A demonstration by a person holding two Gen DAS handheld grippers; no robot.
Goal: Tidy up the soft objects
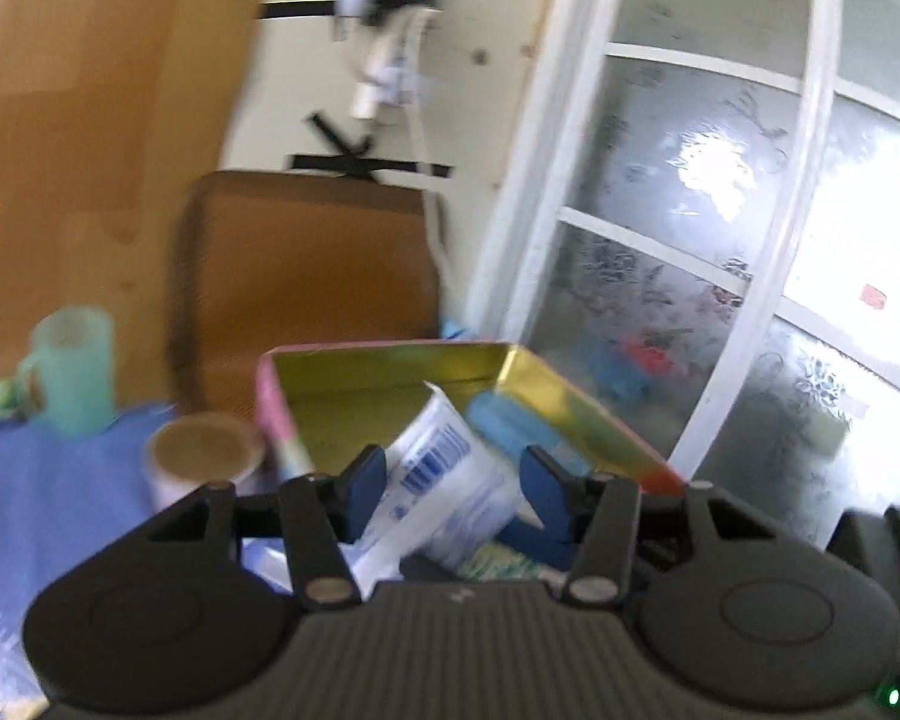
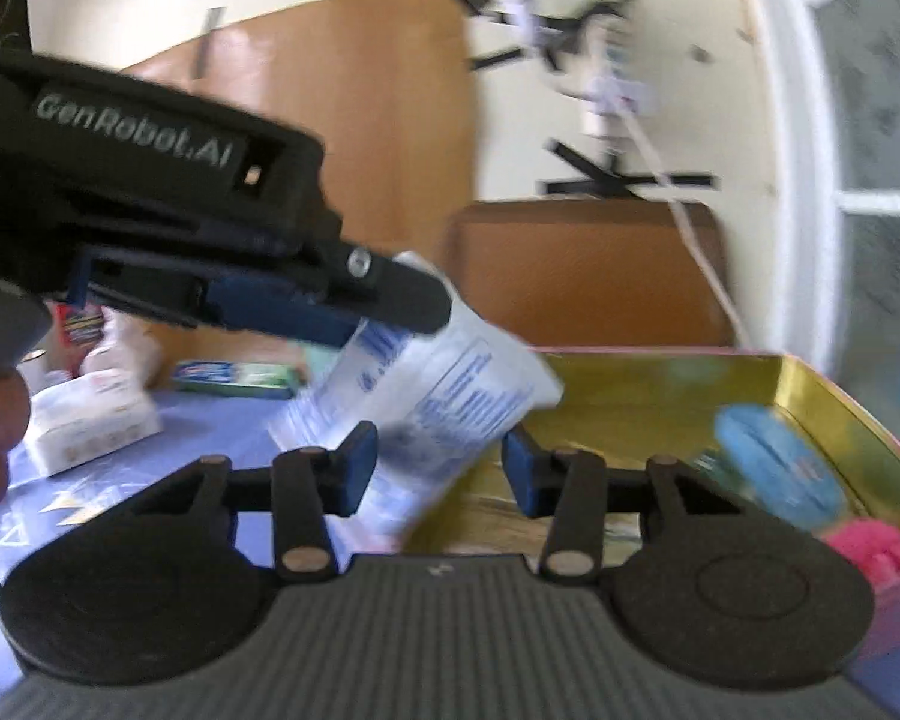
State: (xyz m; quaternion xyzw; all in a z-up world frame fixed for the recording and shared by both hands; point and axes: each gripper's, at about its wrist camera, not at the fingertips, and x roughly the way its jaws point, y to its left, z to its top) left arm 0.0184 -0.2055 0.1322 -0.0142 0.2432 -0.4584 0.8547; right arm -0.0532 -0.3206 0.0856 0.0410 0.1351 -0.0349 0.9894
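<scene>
Tissue pack [image 2: 438, 396], white plastic with blue print, hung tilted above the near edge of the gold-lined tin [image 2: 648, 384], and both tools were on it! The left gripper [image 1: 453, 483] had its blue pads pinched on the wrapper's sides, crinkling it; from the right wrist view that same gripper reached in from the left and clamped the pack's upper corner. The right gripper [image 2: 441, 465] sat half-spread with the pack's lower end between its pads; whether they pressed on it, I could not tell through the blur. One pack was in the air; inside the tin lay one blue item [image 2: 774, 462] and one pink fluffy thing [image 2: 870, 546].
</scene>
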